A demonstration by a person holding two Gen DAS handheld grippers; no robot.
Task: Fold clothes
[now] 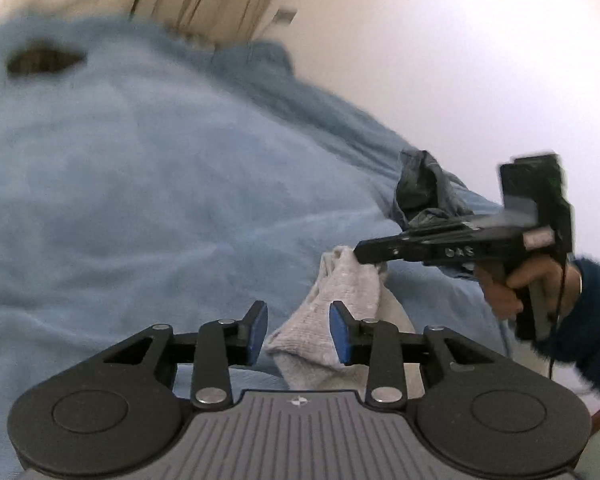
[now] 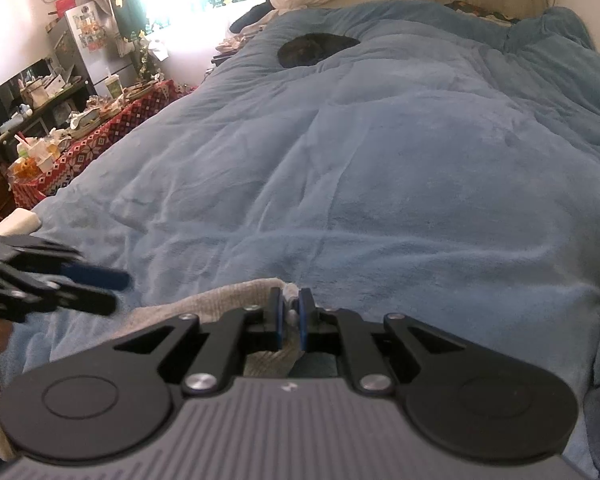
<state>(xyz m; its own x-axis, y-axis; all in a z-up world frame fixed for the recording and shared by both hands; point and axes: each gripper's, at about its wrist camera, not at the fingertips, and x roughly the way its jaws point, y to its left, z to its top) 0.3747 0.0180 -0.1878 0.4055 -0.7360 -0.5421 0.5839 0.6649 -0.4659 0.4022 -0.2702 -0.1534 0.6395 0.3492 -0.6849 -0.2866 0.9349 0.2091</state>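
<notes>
One grey knitted garment [image 1: 340,312] lies on the blue blanket [image 1: 140,200] of the bed, at about 5 o'clock in the left wrist view, and part of it is lifted from the blanket. The right gripper [image 2: 290,316] is clenched on an edge of this grey cloth; its blue pads [image 2: 278,320] press the fabric from both sides. In the left wrist view this same gripper comes from 3 o'clock, and its tip touches the upper end of the garment. A hand [image 1: 516,284] in a dark blue sleeve [image 1: 592,308] carries it.

The left gripper [image 1: 299,330] is released: its pads stand apart, with the lower part of the grey cloth seen between them, but they do not press it. A dark crumpled cloth [image 1: 424,188] lies on the blanket just behind the right gripper, at 2 o'clock from the garment. Far away on the bed, at 12 o'clock in the right wrist view, a dark round thing [image 2: 316,50] rests; what it is I cannot tell. At 9 o'clock a red patterned tablecloth [image 2: 112,128] covers a crowded table beside the bed.
</notes>
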